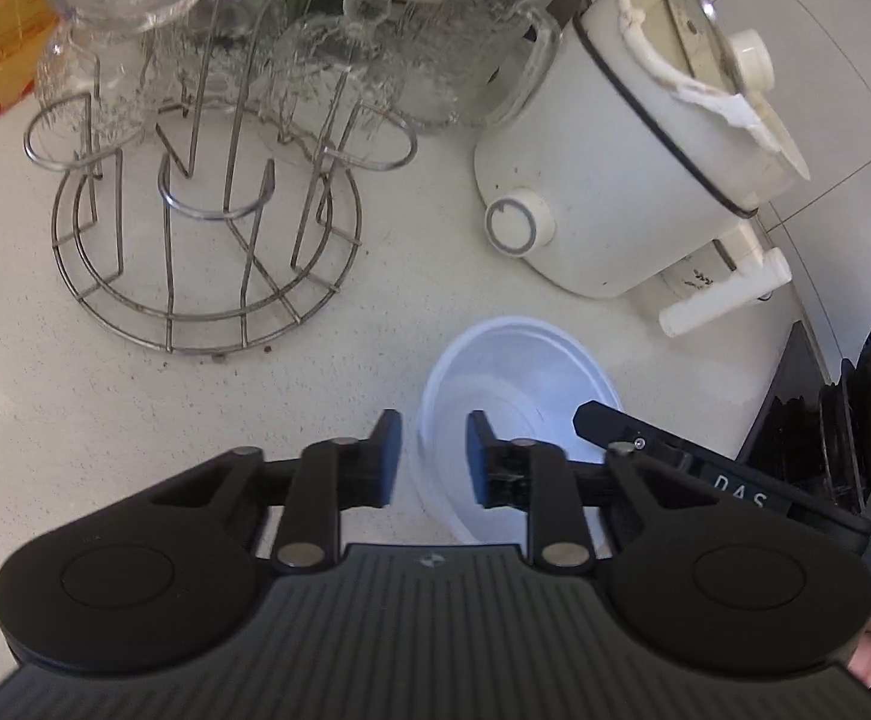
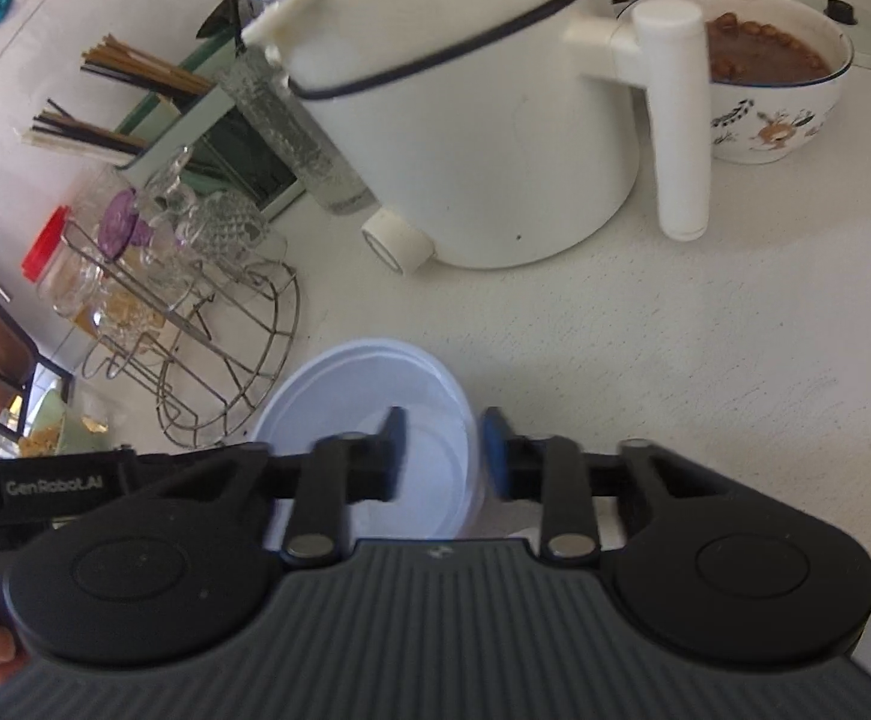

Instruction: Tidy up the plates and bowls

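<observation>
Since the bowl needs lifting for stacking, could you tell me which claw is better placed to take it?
Left, probably. The left claw is shut with the rim of the bowl centred between its pads. The right claw also straddles the rim, but whether it grips is unclear.

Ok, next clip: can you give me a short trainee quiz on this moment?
1. True or false: the wire rack holds plates.
2. The left gripper and the right gripper each straddle: A) the white bowl at its rim, B) a pot handle, C) chopsticks.
3. What is in the flowered bowl behind the white pot?

Key: 1. False, it holds glasses. 2. A. 3. Brown food.
</observation>
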`<state>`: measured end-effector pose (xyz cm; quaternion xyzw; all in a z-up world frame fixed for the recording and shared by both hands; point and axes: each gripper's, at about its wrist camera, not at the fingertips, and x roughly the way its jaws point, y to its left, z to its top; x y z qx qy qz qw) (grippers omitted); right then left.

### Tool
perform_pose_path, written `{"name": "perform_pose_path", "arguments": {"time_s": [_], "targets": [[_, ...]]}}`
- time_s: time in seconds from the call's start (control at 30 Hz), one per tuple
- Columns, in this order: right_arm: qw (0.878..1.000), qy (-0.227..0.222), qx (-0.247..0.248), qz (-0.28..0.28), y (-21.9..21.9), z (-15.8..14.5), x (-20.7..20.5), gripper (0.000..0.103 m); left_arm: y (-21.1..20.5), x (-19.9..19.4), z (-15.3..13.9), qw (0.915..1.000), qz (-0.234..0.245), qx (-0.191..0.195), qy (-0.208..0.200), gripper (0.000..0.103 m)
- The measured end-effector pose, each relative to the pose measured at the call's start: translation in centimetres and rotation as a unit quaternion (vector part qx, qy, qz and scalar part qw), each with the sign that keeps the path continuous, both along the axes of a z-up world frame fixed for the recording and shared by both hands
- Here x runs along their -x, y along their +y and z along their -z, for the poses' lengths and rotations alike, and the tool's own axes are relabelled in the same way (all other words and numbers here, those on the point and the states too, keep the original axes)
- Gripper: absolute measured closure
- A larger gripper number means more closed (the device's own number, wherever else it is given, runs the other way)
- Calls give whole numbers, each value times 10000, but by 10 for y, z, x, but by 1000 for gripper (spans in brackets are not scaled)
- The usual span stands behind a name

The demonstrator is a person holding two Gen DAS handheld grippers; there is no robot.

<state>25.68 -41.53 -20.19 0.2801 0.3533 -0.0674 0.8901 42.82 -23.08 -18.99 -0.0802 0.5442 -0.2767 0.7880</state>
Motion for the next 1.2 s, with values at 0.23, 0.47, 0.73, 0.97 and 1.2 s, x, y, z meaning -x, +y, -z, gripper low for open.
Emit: {"name": "perform_pose_path", "arguments": {"time_s": [0.23,0.47,0.73,0.97,1.2], "targets": [[9998,-83,-174,44,-1,3,-2,86,0,1,0,10000,-31,-11,-13,82],[9994,-266,-188,63,3,-14,6,86,7,7,-23,9998,-27,43,-195,82],[9985,-529,-144,-1,18,-36,23,86,25,25,-53,9990,-175,128,-393,81],[9958,-816,-337,-243,31,-56,35,85,58,43,-76,9977,-368,347,-458,81],[9933,-929,-295,-629,55,-74,47,85,86,65,-104,9940,-687,446,-719,81]]}}
